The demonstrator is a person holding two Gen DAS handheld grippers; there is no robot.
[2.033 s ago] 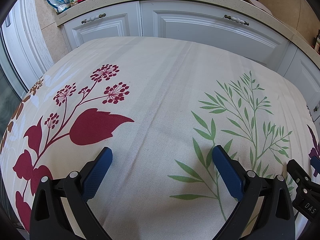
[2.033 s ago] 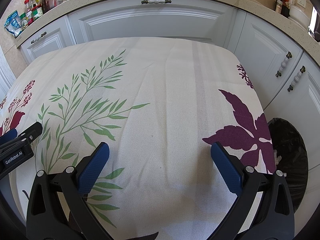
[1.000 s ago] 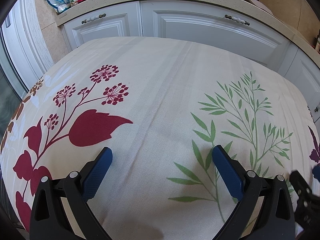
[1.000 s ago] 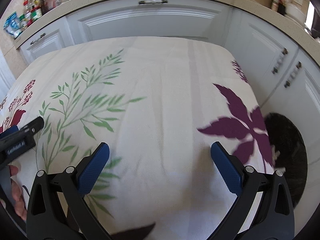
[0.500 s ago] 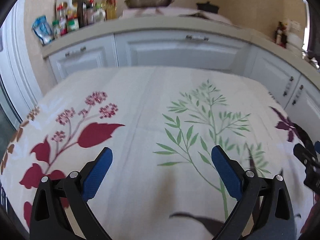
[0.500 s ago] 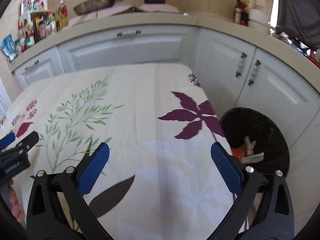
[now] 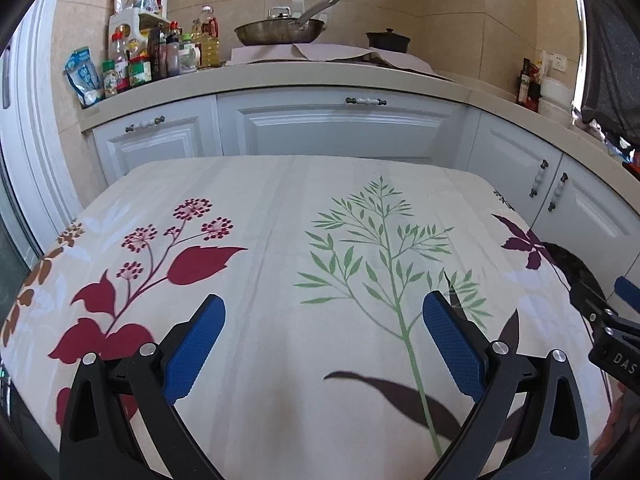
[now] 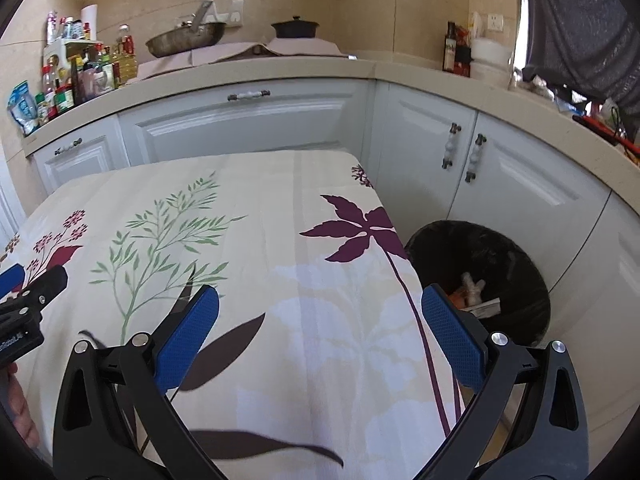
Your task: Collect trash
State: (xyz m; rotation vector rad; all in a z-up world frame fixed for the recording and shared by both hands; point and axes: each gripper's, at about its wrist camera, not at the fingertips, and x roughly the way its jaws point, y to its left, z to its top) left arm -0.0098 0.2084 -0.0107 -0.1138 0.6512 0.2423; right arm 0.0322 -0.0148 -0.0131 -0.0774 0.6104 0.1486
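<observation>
Both my left gripper (image 7: 323, 330) and right gripper (image 8: 320, 326) hang spread wide and empty over the woven, leaf-printed tablecloth (image 7: 280, 208). I see no loose trash on it. What trash I can see, crumpled paper scraps (image 8: 474, 294), lies in the round black-lined bin (image 8: 520, 264) just beyond my right fingertip. I'd scan the cloth edges slowly before committing either tool.

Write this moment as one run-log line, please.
left gripper: open, empty | right gripper: open, empty | tablecloth: no trash seen | trash bin: beside table, trash inside
</observation>
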